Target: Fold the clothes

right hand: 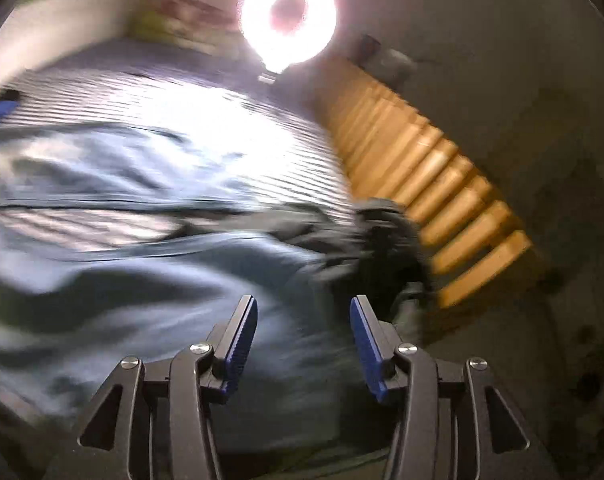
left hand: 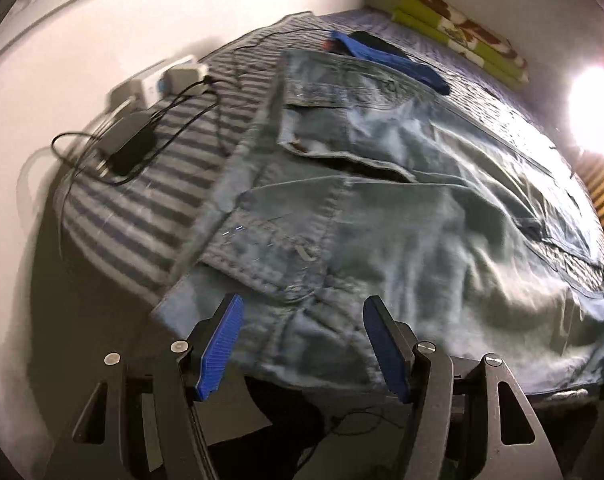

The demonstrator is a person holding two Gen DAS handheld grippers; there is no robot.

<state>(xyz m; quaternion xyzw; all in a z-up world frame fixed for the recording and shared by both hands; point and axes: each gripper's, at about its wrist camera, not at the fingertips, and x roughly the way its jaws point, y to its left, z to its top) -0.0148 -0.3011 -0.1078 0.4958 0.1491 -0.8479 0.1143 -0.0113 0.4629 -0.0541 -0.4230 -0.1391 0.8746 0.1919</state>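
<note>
- While both claws hang over the bed (left hand: 114,208), the jeans (left hand: 381,220) lie spread flat across the striped cover, waistband end towards the left gripper (left hand: 302,344).
- That left gripper is released, blue pads wide apart, nothing between them; the waistband hem sits just ahead of and under its tips.
- Over to the right gripper (right hand: 303,344): also released, empty, hovering above the denim (right hand: 142,248) near the bed's edge.
- Long axis runs away from the left claw towards the far legs, so the left looks nearer the waistband, I'd judge.
</note>
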